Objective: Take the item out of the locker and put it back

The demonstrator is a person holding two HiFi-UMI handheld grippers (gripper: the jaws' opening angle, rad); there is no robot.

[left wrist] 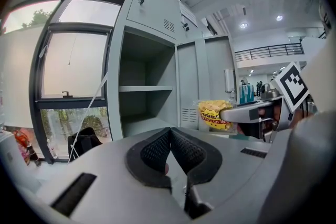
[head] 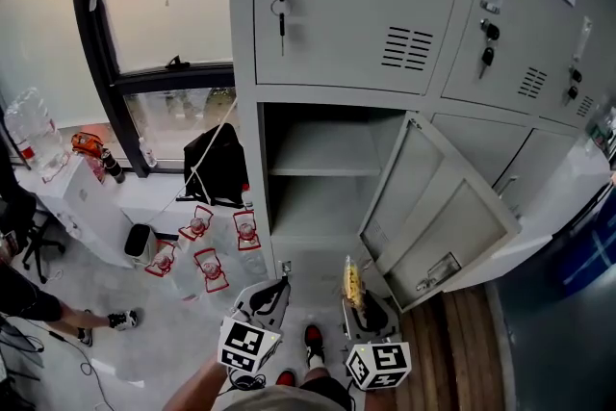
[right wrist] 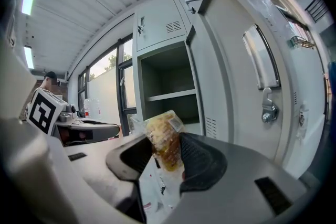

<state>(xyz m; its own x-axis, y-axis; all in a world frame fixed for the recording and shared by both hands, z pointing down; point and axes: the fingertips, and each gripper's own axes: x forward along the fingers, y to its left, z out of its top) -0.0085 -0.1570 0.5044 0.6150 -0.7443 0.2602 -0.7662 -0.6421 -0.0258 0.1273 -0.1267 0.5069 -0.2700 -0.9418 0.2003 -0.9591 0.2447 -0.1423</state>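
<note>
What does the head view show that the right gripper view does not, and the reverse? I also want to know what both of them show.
Only the head view: the water bottles on the floor, the black bag below the window, and the key in the upper locker door.
Only the right gripper view: the ribbed ceiling and the black pads pressing on the snack packet.
Both: the open locker's shelf, the swung-out door, and the packet in the right claw.
</note>
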